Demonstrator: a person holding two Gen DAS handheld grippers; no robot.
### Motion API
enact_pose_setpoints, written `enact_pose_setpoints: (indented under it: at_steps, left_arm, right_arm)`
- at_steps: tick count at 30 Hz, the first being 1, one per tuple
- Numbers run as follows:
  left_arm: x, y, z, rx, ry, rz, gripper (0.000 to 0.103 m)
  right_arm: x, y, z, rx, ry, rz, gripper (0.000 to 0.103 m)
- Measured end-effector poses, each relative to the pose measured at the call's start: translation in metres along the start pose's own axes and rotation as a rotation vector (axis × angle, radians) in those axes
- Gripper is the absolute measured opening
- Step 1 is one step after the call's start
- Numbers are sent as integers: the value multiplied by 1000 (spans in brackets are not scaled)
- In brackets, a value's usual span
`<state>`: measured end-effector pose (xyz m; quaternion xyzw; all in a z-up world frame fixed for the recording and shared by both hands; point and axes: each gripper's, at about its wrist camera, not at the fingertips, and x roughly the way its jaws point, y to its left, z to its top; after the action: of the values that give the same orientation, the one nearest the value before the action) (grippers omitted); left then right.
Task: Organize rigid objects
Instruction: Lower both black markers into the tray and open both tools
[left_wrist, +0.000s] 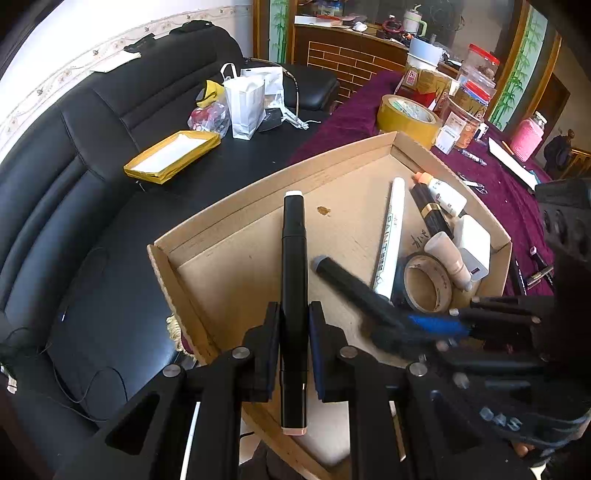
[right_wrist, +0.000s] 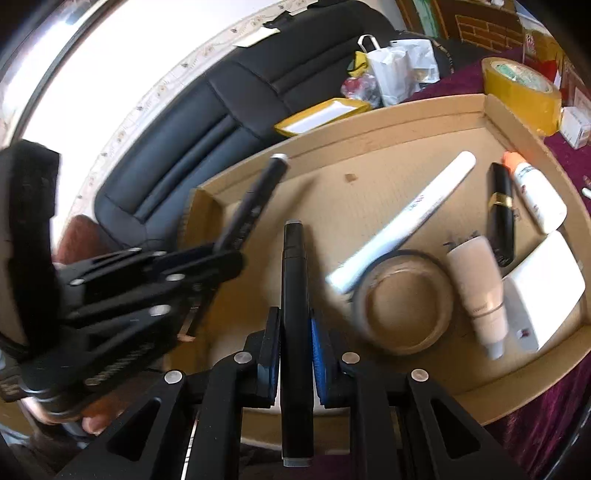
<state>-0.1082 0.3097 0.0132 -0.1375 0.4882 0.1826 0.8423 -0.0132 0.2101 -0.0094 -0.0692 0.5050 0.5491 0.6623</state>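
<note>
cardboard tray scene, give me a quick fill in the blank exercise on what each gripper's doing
1. The left gripper is shut on a black ____.
2. The right gripper holds a marker with a ____ cap.
3. Both markers hang above the cardboard ____.
4. The tape roll lies ____ the tray.

Missing words: marker; grey; tray; inside

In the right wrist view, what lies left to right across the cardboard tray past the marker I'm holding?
White paint marker → brown tape roll → beige cosmetic tube → black-and-gold lipstick → white glue bottle with orange cap.
</note>
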Motion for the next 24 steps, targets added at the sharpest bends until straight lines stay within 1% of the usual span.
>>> enact_pose_setpoints:
  at_steps: [3,6,7,12,14,17,22,24]
  left_arm:
    - [4,-1,3,4,2,-5,15]
    - [11,-3,5,7,11,-9,15]
    - [13,-3,6,8,15,-10,15]
    - [25,-7,10,13,29,-13,15]
    - [30,-8,12,21,31,-2,15]
    - [37,-10,16,24,36,-5,15]
    - [42,-13,23,28,29,9,15]
    - [43,-13,24,26,30,13,15]
  right_arm:
    - [1,-4,5,-40,-33,-64,17]
    - [2,-5,14,-102,-80,-182,17]
    - [3,-7,18,-113,-92,-200,17]
    - [2,-19,30,-70,-119,-187,17]
    - [0,-21,28,-68,-125,-171,17]
    - [-1,-20,26,-66,-130,-161,17]
    - [5,-19,28,-58,-109,-133,17]
    - [8,-17,27,-62,-100,-142,17]
